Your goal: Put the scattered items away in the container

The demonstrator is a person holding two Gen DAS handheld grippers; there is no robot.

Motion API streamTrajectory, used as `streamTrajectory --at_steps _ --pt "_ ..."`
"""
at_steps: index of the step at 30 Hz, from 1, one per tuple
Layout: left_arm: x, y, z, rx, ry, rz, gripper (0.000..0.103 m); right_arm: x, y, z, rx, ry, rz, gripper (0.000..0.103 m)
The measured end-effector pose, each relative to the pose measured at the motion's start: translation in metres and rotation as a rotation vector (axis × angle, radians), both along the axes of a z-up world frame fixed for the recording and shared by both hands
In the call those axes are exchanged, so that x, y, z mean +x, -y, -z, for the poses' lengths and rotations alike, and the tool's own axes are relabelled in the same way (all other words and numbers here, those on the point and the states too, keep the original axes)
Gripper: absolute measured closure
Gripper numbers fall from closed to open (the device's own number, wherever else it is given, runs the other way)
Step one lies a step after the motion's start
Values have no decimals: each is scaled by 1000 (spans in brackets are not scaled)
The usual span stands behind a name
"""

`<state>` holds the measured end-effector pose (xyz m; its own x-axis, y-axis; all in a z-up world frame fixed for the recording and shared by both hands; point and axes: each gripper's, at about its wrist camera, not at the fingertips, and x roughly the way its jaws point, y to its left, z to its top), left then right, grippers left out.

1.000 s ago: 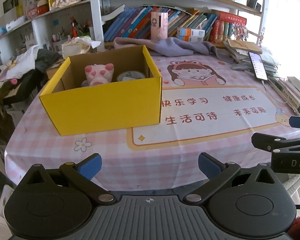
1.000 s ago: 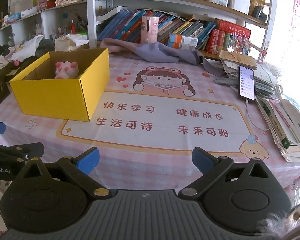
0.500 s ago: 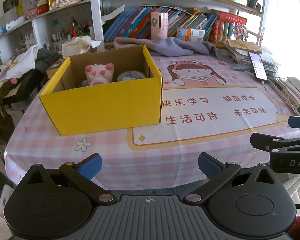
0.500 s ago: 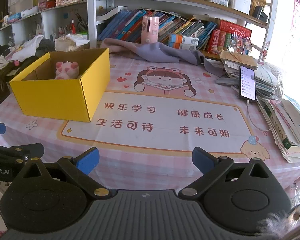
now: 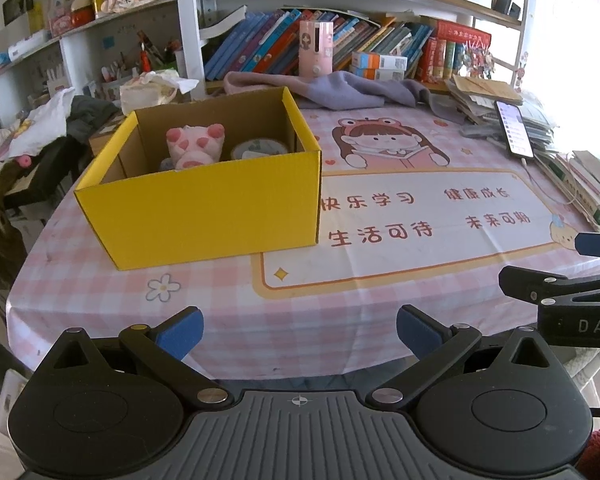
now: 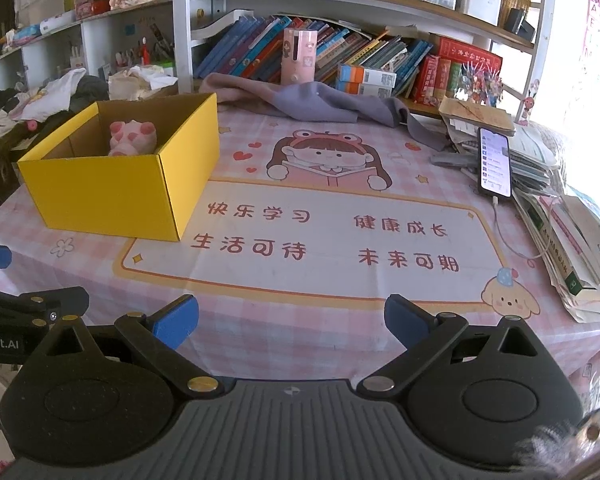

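Note:
A yellow cardboard box (image 5: 204,212) (image 6: 108,196) stands open-topped on the left of the table. Inside it a pink plush toy (image 5: 194,146) (image 6: 132,138) rests beside a round pale tin (image 5: 258,148). My left gripper (image 5: 300,328) hovers at the table's near edge, open, nothing between its blue pads. My right gripper (image 6: 292,318) is likewise open and empty at the near edge, further right. Each gripper shows at the side of the other's view.
The table wears a pink checked cloth (image 6: 324,240) with cartoon prints. A grey garment (image 6: 312,102) lies at the back. A phone (image 6: 496,162) leans on stacked books and papers (image 6: 572,240) along the right edge. Bookshelves (image 5: 340,44) rise behind.

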<state>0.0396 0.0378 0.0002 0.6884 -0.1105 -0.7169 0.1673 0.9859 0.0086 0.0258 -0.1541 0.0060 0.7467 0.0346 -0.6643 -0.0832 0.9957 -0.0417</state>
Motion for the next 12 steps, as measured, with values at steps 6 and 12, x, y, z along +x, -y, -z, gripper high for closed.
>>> streamTrajectory --at_steps 6,12 --pt "1 0 0 -7 -5 4 0 1 2 6 2 -6 4 3" --pt "5 -4 1 -46 -18 11 0 3 2 8 1 -20 -1 3"
